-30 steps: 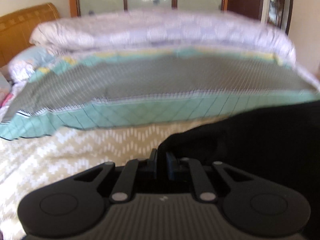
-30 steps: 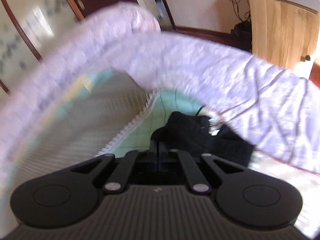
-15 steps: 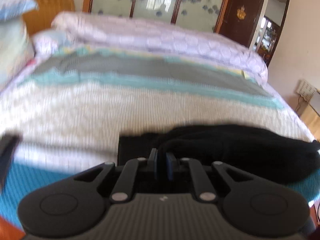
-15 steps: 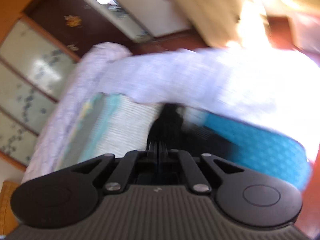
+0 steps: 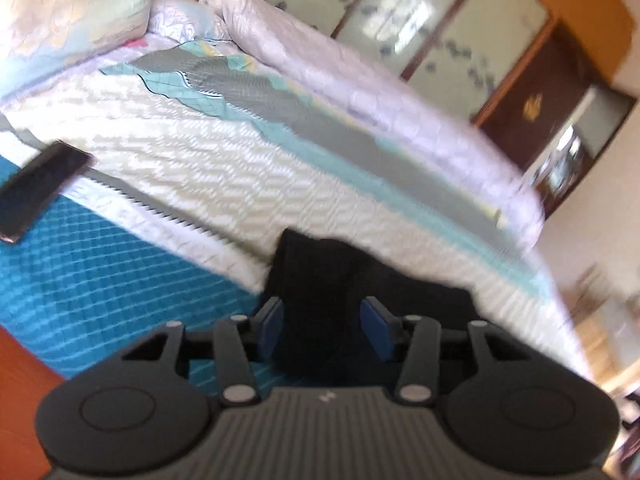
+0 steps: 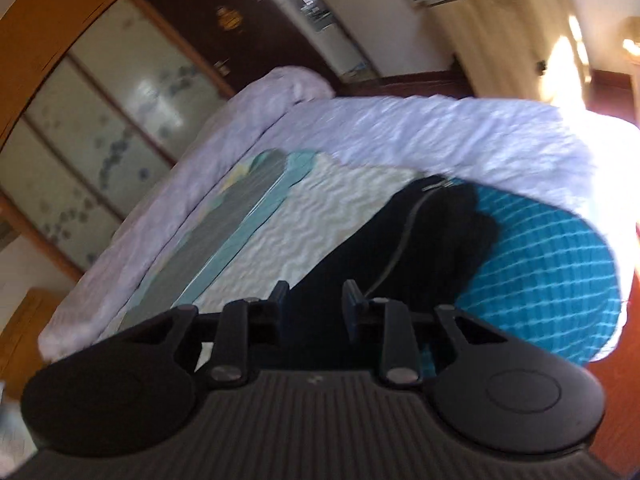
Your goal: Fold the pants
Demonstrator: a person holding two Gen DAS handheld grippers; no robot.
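The black pants [image 5: 320,280] lie folded along the near edge of the bed, on the white zigzag and blue quilted covers. In the left wrist view my left gripper [image 5: 322,326] is open, its blue pads either side of the pants' end without clamping it. In the right wrist view the pants [image 6: 420,240] run away from me, a drawstring showing. My right gripper [image 6: 314,306] is open over the other end of the pants.
A dark phone [image 5: 36,184] lies on the bed at the left. A rolled lilac duvet [image 5: 360,80] and a pillow [image 5: 68,12] sit at the far side. Wardrobe doors [image 6: 100,120] stand behind. The bed's blue edge [image 6: 560,280] drops to a red-brown floor.
Both grippers were shut on the pants and carried them toward the near bed edge. Now both have opened and the pants rest on the bed.
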